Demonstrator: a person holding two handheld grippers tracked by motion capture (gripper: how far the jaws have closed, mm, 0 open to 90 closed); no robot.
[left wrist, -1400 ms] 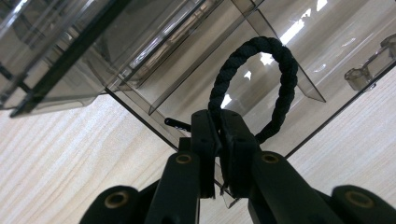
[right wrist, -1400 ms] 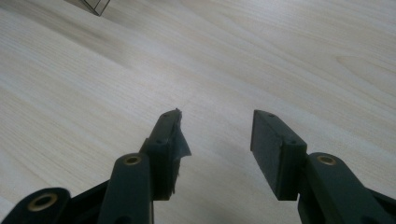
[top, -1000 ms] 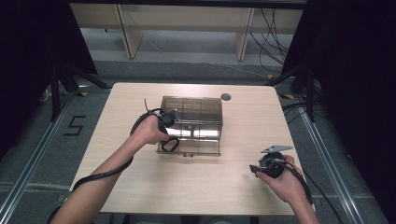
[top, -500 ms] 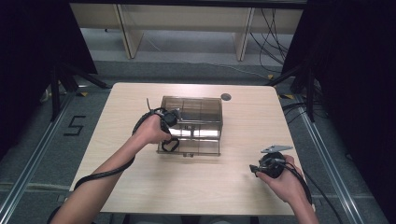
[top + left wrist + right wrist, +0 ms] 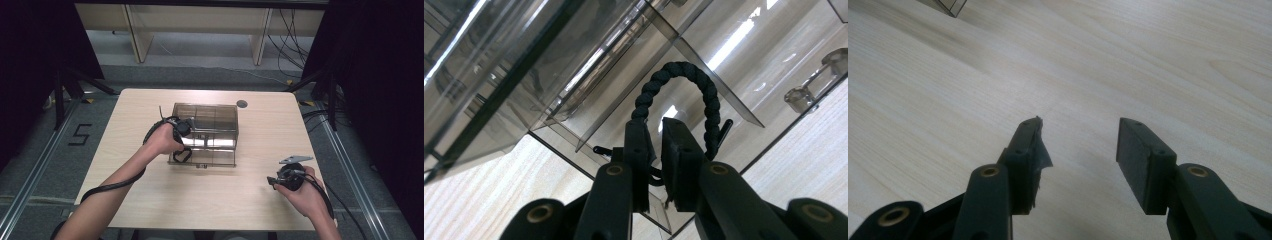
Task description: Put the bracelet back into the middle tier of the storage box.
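Observation:
A smoky see-through plastic box [image 5: 212, 120] with inner dividers stands at the middle of the table [image 5: 200, 200]. My left gripper [image 5: 181, 131] is at the box's left front side. In the left gripper view its jaws [image 5: 658, 125] are shut on a black braided cord loop [image 5: 684, 70] that arches up against the box wall [image 5: 574, 60]. My right gripper [image 5: 274, 181] is held low over the table's front right, well apart from the box. Its jaws [image 5: 1078, 127] stand open with bare wood between them, and a scrap of torn pad hangs on the left fingertip [image 5: 1034, 145].
A small dark round disc [image 5: 242, 104] lies on the table behind the box's right corner. A corner of the box [image 5: 948, 6] shows far off in the right gripper view. Black cables trail from both grippers toward the table's front edge.

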